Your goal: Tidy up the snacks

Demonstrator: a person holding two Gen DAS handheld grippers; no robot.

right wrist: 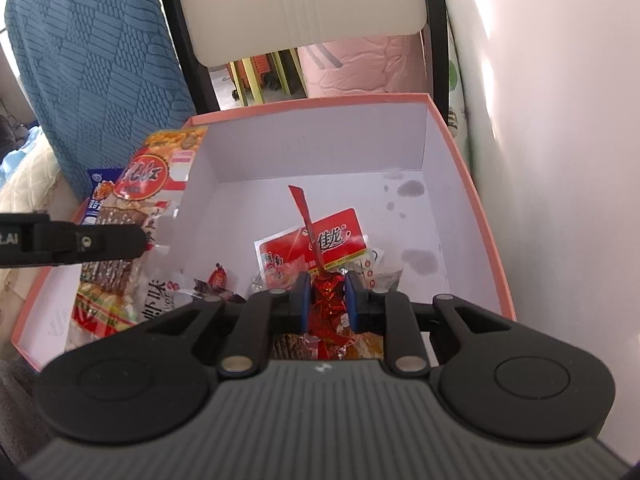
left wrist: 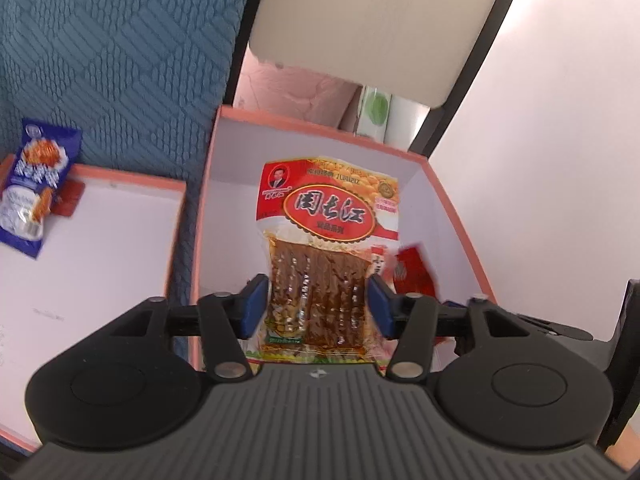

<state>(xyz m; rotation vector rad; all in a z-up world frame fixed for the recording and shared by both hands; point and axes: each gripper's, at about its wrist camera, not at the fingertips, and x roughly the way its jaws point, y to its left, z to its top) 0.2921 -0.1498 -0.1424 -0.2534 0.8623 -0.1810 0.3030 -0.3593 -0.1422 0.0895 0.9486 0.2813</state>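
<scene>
A red-and-yellow packet of brown dried tofu point(left wrist: 328, 216) hangs over the orange-rimmed white box point(left wrist: 452, 216). My left gripper point(left wrist: 318, 304) stands open around the packet's lower half, its blue pads just off the packet's sides. In the right wrist view the same packet point(right wrist: 144, 184) sits at the box's left wall point(right wrist: 192, 200), beside the left gripper's finger point(right wrist: 80, 240). My right gripper point(right wrist: 327, 300) is shut on a crinkled red foil snack point(right wrist: 330, 292) low inside the box. A red packet point(right wrist: 336, 240) and a small wrapped candy point(right wrist: 218, 278) lie on the box floor.
The box lid point(left wrist: 100, 240) lies to the left with a blue snack packet point(left wrist: 36, 188) on its far edge. A chair back point(left wrist: 360, 20) and blue textured cloth point(left wrist: 120, 40) stand behind. A white wall point(right wrist: 540, 200) runs close along the right. Grey stains point(right wrist: 412, 188) mark the box floor.
</scene>
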